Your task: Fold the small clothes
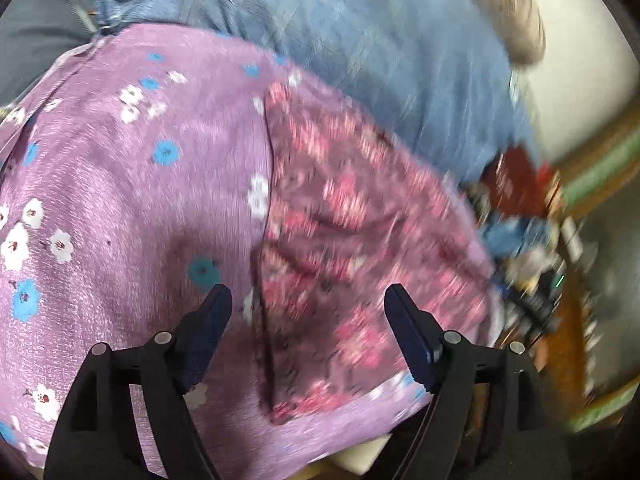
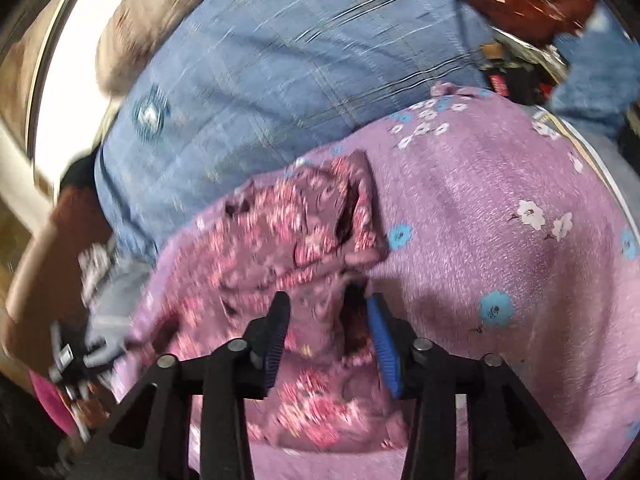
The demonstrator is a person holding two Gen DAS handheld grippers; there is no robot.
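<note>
A small maroon garment with a pink flower print (image 1: 340,240) lies on a lilac cloth with white and blue flowers (image 1: 120,184). My left gripper (image 1: 308,296) is open just above the garment's left edge, holding nothing. In the right wrist view the garment (image 2: 288,232) is rumpled, with a fold standing up. My right gripper (image 2: 326,304) is half closed, its fingers on either side of a raised bunch of the garment; the frame is blurred and the grip is unclear.
A blue checked cloth (image 1: 360,40) lies beyond the lilac cloth, also in the right wrist view (image 2: 280,60). Cluttered small items and a red object (image 1: 516,176) sit at the right. A person's arm (image 2: 48,248) is at the left.
</note>
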